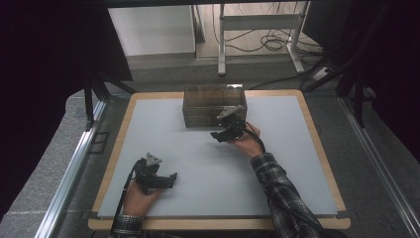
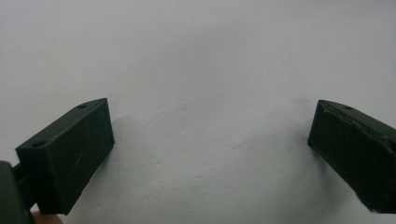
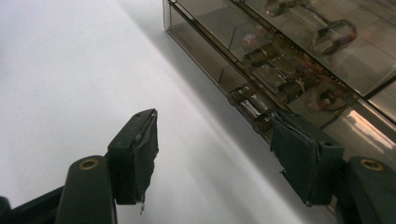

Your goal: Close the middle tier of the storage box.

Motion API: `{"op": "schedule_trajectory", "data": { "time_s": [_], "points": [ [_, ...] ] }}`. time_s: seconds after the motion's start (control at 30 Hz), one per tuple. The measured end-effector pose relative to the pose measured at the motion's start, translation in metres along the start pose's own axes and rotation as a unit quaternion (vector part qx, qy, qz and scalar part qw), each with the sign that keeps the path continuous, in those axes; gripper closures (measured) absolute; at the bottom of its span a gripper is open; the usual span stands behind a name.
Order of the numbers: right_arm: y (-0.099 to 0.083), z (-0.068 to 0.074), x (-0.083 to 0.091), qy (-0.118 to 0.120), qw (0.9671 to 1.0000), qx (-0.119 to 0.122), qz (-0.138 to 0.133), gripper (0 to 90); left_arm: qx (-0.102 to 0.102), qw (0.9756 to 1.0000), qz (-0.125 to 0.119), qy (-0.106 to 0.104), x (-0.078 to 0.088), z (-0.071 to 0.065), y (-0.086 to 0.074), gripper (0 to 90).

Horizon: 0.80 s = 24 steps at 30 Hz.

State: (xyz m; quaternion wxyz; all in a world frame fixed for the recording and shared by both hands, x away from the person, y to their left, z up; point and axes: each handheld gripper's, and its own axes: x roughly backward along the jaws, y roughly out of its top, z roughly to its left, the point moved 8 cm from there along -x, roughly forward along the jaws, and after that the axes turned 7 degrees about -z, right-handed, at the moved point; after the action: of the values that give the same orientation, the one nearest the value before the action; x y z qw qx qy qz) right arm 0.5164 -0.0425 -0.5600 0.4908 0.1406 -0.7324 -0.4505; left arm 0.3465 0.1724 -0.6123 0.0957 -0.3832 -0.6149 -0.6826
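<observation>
A smoky clear plastic drawer box (image 1: 214, 105) stands at the far middle of the white table mat (image 1: 163, 144). In the right gripper view the box (image 3: 280, 56) shows stacked drawers with small handles along its front. My right gripper (image 1: 221, 135) hovers open just in front of the box, with one jaw close to the lower drawer front and nothing between the jaws (image 3: 215, 154). My left gripper (image 1: 169, 179) rests low at the near left of the mat, jaws wide apart and empty (image 2: 210, 135).
The mat lies on a wooden table top (image 1: 317, 148) with metal rails (image 1: 74, 163) on both sides. Desk legs and cables (image 1: 267, 42) stand on the floor beyond the far edge. A plaid sleeve (image 1: 282, 193) crosses the mat's near right.
</observation>
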Motion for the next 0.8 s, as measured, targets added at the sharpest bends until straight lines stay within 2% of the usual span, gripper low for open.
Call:
{"op": "schedule_trajectory", "data": {
  "time_s": [0.2, 0.37, 0.57, 0.8],
  "points": [
    [0.000, 0.004, 0.004, 0.007, 1.0000, 0.000, -0.002, 29.5, 0.000, 1.0000, 0.000, 0.000, 0.000, 0.000, 0.000, 0.8],
    [0.001, 0.009, 0.008, 0.009, 0.9999, 0.010, -0.006, 25.8, 0.000, 1.0000, 0.000, 0.000, 0.000, 0.000, 0.000, 0.7],
    [-0.001, 0.014, 0.012, 0.012, 0.9999, 0.005, -0.006, 21.0, 0.000, 1.0000, 0.000, 0.000, 0.000, 0.000, 0.000, 0.7],
    [-0.007, 0.019, 0.013, 0.028, 0.9996, 0.002, -0.002, 15.1, 0.000, 1.0000, 0.000, 0.000, 0.000, 0.000, 0.000, 0.7]
  ]
}}
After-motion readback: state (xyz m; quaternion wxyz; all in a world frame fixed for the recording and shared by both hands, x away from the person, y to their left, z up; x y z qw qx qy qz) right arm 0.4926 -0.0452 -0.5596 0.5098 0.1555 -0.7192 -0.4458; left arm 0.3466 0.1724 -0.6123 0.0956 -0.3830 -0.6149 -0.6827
